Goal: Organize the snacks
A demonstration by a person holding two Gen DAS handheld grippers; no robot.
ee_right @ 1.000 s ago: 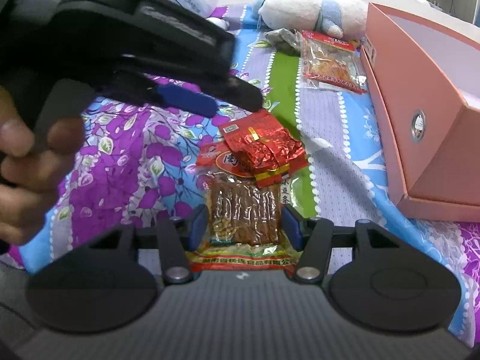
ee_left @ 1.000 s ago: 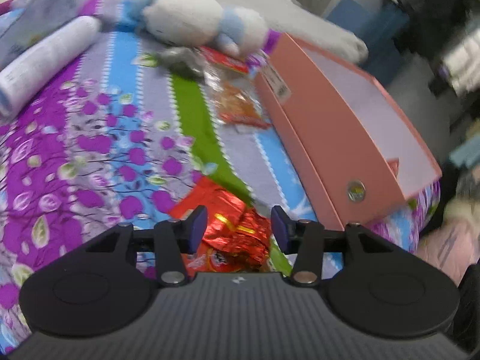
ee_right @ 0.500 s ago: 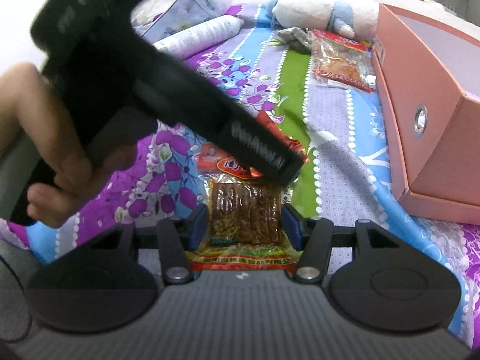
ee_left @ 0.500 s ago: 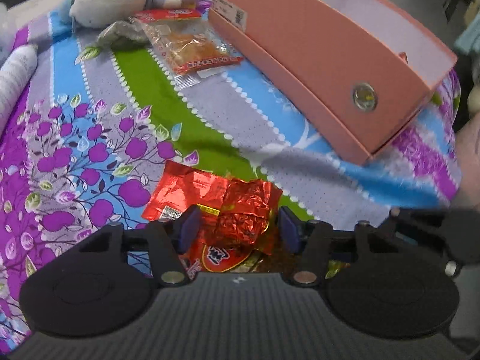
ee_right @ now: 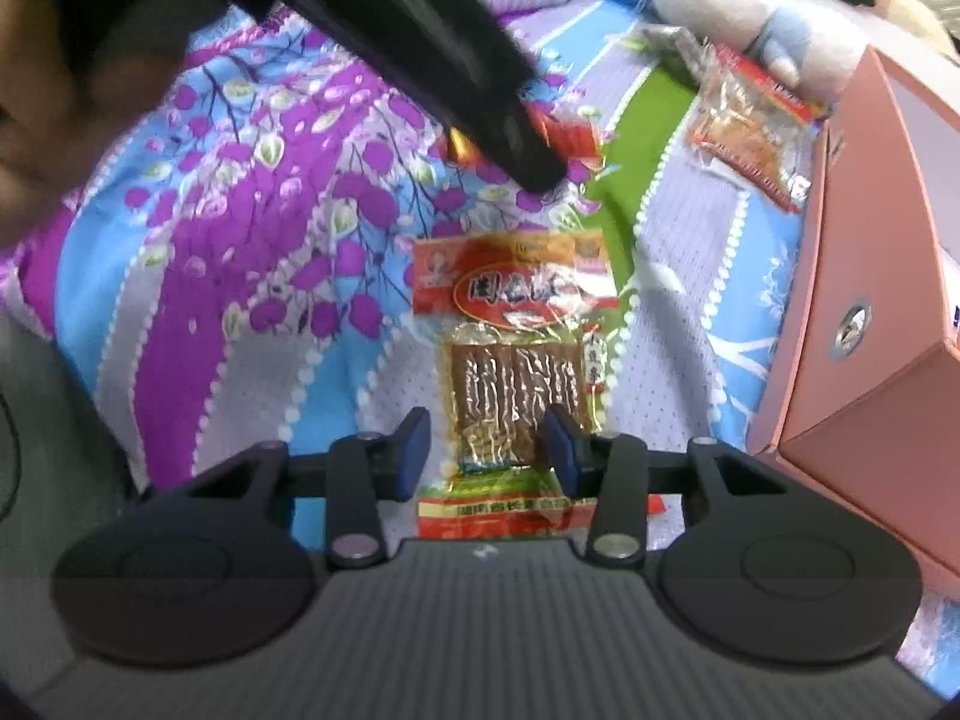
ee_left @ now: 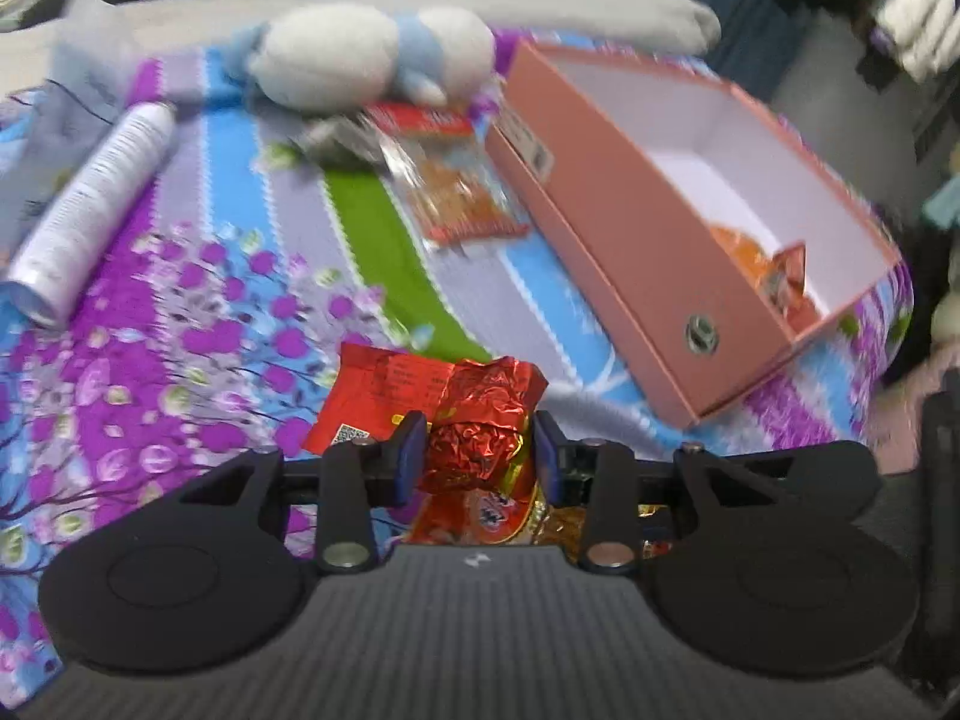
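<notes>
My left gripper (ee_left: 478,450) is closing its jaws, and both blue pads press a crumpled red foil snack packet (ee_left: 480,414), held just above the bedcover. In the right wrist view this red foil packet (ee_right: 570,132) shows beyond the left gripper's black body (ee_right: 420,42). My right gripper (ee_right: 487,450) is also closing, its pads either side of a clear packet of brown snack strips (ee_right: 516,384) that lies flat. A strip of cover shows at the left pad. The pink box (ee_left: 630,228) is at the right, with orange packets (ee_left: 774,264) inside.
A clear packet with orange contents (ee_left: 456,192) lies beside the box's far end, in front of a white and blue plush toy (ee_left: 372,54). A white tube (ee_left: 90,210) lies at the left. A person's hand (ee_right: 48,90) holds the left gripper. The flowered bedcover (ee_left: 180,330) spreads underneath.
The left gripper's jaws narrowed onto the red foil packet and it rose with it, uncovering the strip packet's label. The right gripper's jaws narrowed around the strip packet and it rolled.
</notes>
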